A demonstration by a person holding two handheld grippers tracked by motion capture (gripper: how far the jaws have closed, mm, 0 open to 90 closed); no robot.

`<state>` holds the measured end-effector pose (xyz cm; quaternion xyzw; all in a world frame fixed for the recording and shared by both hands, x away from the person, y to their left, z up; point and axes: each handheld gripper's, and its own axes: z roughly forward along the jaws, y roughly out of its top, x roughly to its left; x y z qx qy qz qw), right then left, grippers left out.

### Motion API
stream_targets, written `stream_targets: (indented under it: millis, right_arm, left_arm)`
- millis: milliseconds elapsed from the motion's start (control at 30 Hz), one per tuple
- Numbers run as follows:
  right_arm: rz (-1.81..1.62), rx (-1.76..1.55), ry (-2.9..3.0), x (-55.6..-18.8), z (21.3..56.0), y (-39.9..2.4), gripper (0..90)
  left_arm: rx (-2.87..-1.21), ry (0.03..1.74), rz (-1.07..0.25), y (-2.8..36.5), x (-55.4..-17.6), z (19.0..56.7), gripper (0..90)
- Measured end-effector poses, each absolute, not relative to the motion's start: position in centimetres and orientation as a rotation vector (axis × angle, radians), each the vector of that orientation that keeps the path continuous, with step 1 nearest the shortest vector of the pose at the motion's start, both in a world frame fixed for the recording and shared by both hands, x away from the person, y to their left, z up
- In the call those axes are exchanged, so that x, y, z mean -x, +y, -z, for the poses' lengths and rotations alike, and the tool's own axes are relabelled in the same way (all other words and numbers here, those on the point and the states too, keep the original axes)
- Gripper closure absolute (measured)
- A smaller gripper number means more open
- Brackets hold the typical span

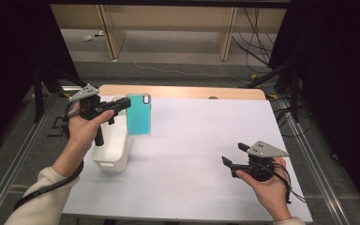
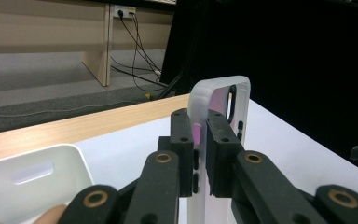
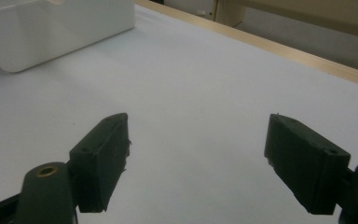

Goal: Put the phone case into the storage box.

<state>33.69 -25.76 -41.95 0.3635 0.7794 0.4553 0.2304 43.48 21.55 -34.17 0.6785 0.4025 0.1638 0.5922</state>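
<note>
A teal phone case [image 1: 138,115] with a camera cutout at its top hangs upright in the air above the right rim of the white bin [image 1: 112,157]. My left gripper [image 1: 123,105] is shut on the case's left edge. In the left gripper view the two black jaws pinch the translucent case [image 2: 216,98] between them, my left gripper [image 2: 200,144] holding it on edge. My right gripper [image 1: 232,159] rests low over the white table at the right, held by a hand, jaws wide apart. The right gripper view shows my right gripper [image 3: 198,158] open, with nothing but tabletop between its jaws.
The white table surface [image 1: 201,140] has a wooden strip [image 1: 183,91] along its far edge. The white bin [image 3: 56,28] stands at the left of the table. Metal rails run along both sides. Shelving legs and cables sit on the floor beyond.
</note>
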Motion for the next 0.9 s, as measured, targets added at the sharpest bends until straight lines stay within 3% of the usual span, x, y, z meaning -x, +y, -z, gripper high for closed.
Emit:
stream_targets:
  millis: [900]
  right_arm:
    - [-1.254, -1.021, 2.145, -33.6, 41.9, -25.8, 22.9]
  left_arm:
    - [-1.582, 0.939, -0.454, 23.9, -44.5, 33.2, 82.3]
